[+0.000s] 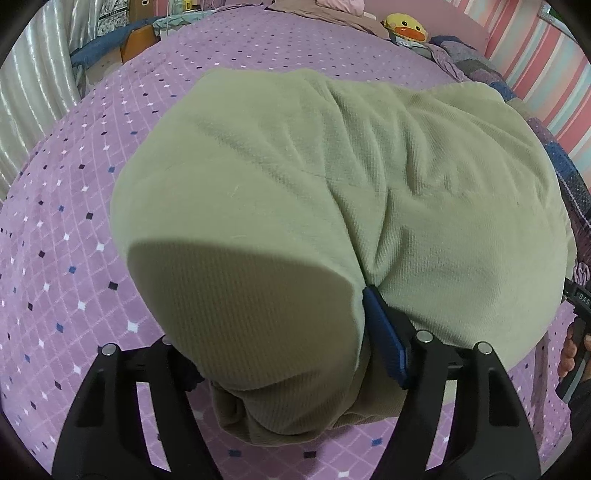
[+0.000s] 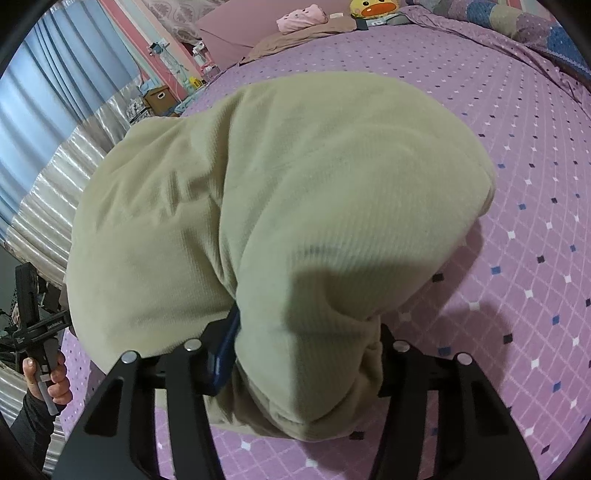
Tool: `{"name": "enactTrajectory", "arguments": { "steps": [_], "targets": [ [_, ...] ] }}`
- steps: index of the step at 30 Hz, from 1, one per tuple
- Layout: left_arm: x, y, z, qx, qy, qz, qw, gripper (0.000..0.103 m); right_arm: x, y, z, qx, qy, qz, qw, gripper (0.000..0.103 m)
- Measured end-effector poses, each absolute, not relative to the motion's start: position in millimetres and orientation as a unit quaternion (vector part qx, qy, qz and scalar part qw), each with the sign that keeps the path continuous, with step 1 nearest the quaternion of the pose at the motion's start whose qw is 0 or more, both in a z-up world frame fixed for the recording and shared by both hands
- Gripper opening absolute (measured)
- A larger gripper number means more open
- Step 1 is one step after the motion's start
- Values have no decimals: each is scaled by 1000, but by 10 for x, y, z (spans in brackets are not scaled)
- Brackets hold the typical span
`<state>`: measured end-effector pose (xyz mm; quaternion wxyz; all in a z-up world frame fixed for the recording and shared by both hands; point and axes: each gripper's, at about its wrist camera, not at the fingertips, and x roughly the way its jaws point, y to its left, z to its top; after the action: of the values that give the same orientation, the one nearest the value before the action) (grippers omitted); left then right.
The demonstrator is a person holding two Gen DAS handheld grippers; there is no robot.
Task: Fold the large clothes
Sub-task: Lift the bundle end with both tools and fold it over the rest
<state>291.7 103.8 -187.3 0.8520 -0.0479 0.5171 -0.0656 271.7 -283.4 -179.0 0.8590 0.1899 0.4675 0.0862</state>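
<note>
A large pale green ribbed garment lies across the purple bedspread. My left gripper is shut on its near left edge, and the cloth drapes over the jaws and hides the left finger; the blue pad of the right finger shows. In the right wrist view the same garment fills the middle. My right gripper is shut on its near right edge, with cloth bunched over the jaws and one blue pad showing.
The bedspread has a diamond pattern. A yellow duck plush and pillows lie at the head of the bed. A striped wall is on the right, curtains and a cardboard box on the left.
</note>
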Motion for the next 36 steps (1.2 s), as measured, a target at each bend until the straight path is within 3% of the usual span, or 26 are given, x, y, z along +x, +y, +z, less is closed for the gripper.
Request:
{"name": "enactTrajectory", "arguments": {
  "steps": [4,9,15,21,27,32,36],
  "targets": [
    [2929,995,-1875,-47,519,-65,851,68,2703,-2808,-1778,190,467,86,859,53],
    [2855,970,-1759,-33,514,-60,855,52,2684,-2848,-1704,197,459,90,862,42],
    [2872,830,-1414,-4,487,-39,873,43,2678,-2732,-1284,145,427,87,888,34],
    [2767,596,-839,21,426,-18,904,40,2500,-2560,-504,78,340,95,932,31],
    [2146,488,-289,2,369,-25,929,40,1843,-2641,161,35,260,94,960,30],
    [1385,329,-193,6,338,-48,940,40,1052,-3020,139,42,257,83,962,31],
    [999,213,-549,-5,367,-62,928,40,721,-3274,-252,58,303,70,949,31]
  ]
}}
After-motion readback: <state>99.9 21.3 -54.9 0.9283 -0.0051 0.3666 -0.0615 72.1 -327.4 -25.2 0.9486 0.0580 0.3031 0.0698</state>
